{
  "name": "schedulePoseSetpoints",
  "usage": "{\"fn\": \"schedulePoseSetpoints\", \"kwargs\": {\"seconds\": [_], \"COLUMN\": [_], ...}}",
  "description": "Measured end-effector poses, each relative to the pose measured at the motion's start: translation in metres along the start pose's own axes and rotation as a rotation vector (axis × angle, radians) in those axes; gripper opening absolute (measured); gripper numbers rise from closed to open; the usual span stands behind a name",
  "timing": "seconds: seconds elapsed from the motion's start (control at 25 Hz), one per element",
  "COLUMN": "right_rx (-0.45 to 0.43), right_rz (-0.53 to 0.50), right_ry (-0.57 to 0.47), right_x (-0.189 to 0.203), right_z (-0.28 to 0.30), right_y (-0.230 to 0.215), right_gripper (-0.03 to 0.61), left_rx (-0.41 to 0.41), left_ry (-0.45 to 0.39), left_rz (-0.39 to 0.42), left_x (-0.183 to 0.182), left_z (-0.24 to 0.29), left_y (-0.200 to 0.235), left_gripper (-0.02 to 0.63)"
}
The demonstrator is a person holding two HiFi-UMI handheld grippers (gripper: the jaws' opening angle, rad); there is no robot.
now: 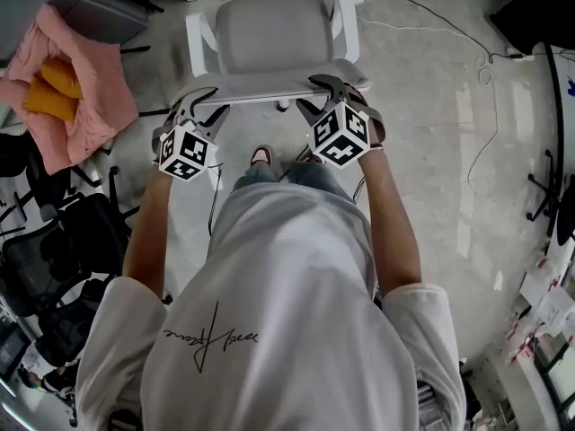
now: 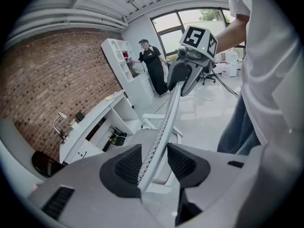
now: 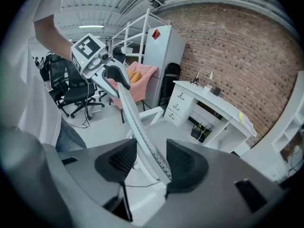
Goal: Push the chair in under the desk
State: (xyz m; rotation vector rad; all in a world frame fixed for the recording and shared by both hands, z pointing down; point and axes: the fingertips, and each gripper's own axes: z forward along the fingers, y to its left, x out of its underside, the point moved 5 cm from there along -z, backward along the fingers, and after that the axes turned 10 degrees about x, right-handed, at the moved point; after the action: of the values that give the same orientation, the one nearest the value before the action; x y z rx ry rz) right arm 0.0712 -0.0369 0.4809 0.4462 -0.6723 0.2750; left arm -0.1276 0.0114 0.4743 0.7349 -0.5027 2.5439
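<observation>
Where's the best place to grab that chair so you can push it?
Take the top edge of the chair's back, from behind. That edge is thin, so it fits between a tool's jaws, and the seat points away, so a push should send it forward. The left tool and right tool straddle it, one near each end.

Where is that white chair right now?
In the head view the chair sits top centre, in front of the person, its backrest rim straddled by the left gripper and the right gripper.
</observation>
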Motion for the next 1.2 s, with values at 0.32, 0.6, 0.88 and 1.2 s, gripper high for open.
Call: {"fn": "schedulePoseSetpoints", "kwargs": {"seconds": [0.32,0.6,0.88,1.2], "right_rx": [-0.013,-0.003,0.001,0.026], "right_rz": [-0.022,-0.022,-0.022,-0.024], "right_ry": [-0.011,-0.008,0.0,0.005], "right_x": [0.003,0.001,-0.009,-0.009], "right_z": [0.011,0.025,0.043,0.057], "right_y": [-0.03,-0.052,-0.077,-0.103], "right_gripper": [0.21,0.21,0.212,0.212], "left_rx": [-0.029,-0.032,-0.039,-0.041], "left_ry": [0.019,0.021,0.011,0.0], "left_rz": [-0.024,-0.021,-0.007,0.018], "left_x": [-0.015,-0.021,-0.026,-0.035], "left_z": [0.017,0.031,0.042,0.058], "left_y": [0.018,0.041,0.069,0.096], "left_gripper": [0.172,0.173,0.172,0.172]}}
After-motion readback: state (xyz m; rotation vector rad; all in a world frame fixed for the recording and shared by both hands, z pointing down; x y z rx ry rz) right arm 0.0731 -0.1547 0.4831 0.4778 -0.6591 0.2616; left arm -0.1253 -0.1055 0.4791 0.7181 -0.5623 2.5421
